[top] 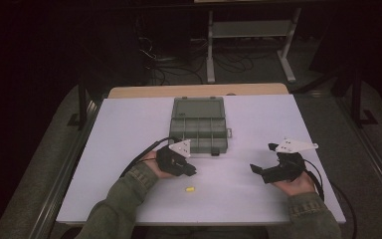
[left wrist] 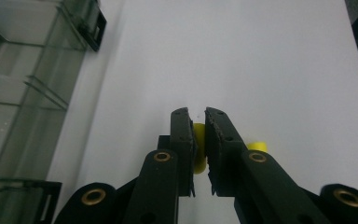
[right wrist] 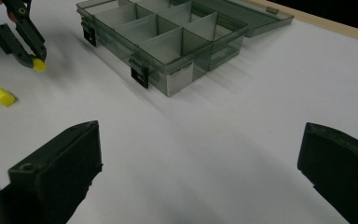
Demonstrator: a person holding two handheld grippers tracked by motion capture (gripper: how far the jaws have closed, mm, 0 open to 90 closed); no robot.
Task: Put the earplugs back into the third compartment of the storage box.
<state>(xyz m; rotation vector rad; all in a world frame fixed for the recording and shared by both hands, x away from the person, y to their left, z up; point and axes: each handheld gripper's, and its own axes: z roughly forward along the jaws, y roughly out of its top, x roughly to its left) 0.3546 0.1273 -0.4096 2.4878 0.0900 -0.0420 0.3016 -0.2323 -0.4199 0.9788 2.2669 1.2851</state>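
A small yellow foam plug [left wrist: 198,150] sits pinched between the pads of my left gripper [left wrist: 196,113], which is shut on it close above the white table. From the right gripper view the same left gripper [right wrist: 31,59] holds that plug [right wrist: 39,65] at its tips. A second yellow plug [top: 190,189] lies loose on the table just in front of the left gripper [top: 193,171], also seen in the other views [right wrist: 3,97] [left wrist: 258,146]. My right gripper [right wrist: 200,135] hovers with its jaws wide apart and nothing between them, at the table's right [top: 261,158].
A clear grey compartment box [top: 199,124] with its lid folded back lies open at the table's middle rear [right wrist: 168,44], just left of the left gripper's jaws [left wrist: 23,93]. White table [top: 258,119] stretches between the two hands. Table front edge runs close under the forearms.
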